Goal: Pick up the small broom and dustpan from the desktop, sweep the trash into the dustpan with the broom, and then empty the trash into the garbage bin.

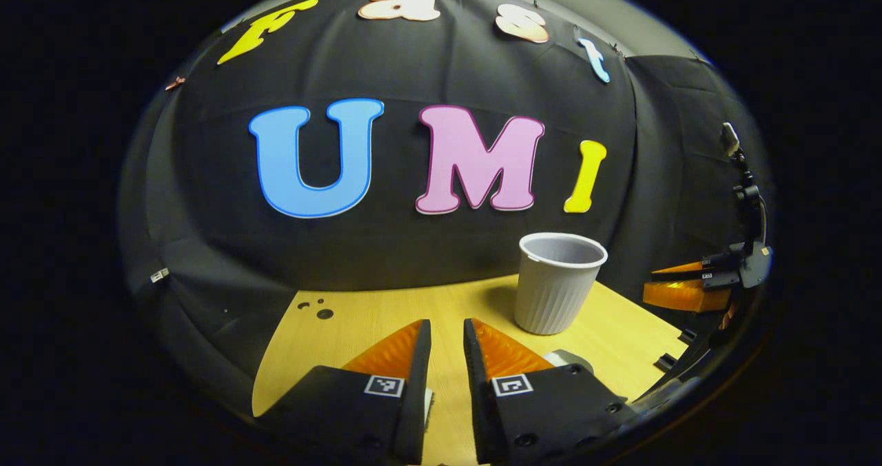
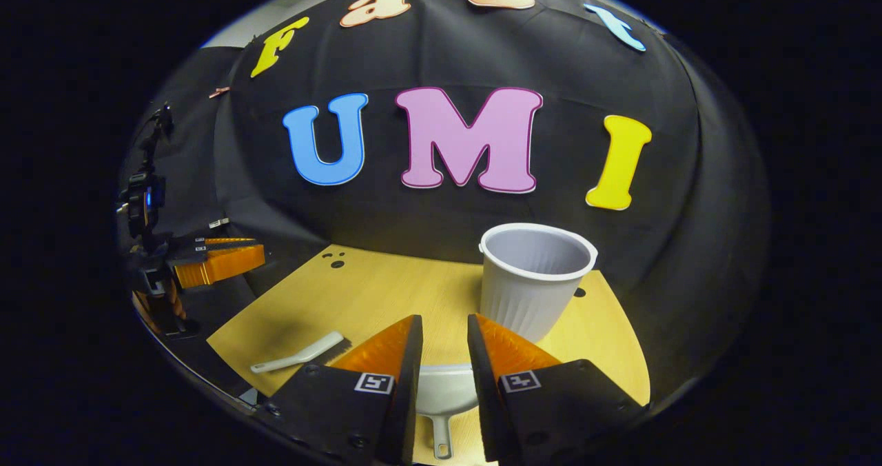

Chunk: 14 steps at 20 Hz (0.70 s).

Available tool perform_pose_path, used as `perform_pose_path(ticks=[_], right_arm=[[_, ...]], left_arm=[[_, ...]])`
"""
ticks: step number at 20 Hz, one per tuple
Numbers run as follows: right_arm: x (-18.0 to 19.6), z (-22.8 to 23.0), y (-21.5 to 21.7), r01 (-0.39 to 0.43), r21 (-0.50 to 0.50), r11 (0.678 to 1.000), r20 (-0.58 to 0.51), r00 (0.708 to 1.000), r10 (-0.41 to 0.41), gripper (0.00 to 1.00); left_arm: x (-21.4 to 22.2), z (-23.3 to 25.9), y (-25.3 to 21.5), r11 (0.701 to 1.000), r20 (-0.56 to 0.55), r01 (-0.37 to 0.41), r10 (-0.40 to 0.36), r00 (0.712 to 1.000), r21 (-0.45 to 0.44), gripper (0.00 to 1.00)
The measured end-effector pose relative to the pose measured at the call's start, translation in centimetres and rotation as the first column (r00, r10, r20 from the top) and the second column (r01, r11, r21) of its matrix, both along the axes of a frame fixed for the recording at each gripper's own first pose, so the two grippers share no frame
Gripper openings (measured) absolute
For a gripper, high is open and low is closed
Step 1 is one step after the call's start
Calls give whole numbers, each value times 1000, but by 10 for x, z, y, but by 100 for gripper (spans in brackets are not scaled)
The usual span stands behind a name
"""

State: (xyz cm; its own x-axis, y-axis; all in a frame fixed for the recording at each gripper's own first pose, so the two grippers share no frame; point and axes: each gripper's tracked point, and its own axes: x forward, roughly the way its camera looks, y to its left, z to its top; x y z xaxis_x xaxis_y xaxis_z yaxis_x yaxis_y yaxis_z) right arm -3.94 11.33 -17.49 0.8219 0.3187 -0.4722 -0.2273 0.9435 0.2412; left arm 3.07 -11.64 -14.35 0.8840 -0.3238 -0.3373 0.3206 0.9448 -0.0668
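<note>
Right gripper view: dustpan [image 2: 444,391] between parted fingers [image 2: 393,356], untouched.

White broom [image 2: 298,360], dustpan [image 2: 444,393] flat; bin [image 2: 534,280] upright

Right gripper view: bin [image 2: 536,283] on desk [image 2: 386,294] ahead-right of fingers [image 2: 396,352]; dustpan [image 2: 444,390] between fingers; broom [image 2: 298,353] left of fingers, on desk.

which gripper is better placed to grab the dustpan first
Right. The right gripper hangs open directly over the white plastic dustpan, whose handle lies between its fingers. The left gripper faces the grey ribbed plastic bin.
</note>
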Motion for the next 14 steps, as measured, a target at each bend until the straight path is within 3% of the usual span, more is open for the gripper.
perform_pose_path(ticks=[14], right_arm=[[-2, 3, 0, 21, 7, 1000, -7, 1000, -21, 42]], left_arm=[[1, -5, -7, 1000, -21, 24, -25, 999, -5, 32]])
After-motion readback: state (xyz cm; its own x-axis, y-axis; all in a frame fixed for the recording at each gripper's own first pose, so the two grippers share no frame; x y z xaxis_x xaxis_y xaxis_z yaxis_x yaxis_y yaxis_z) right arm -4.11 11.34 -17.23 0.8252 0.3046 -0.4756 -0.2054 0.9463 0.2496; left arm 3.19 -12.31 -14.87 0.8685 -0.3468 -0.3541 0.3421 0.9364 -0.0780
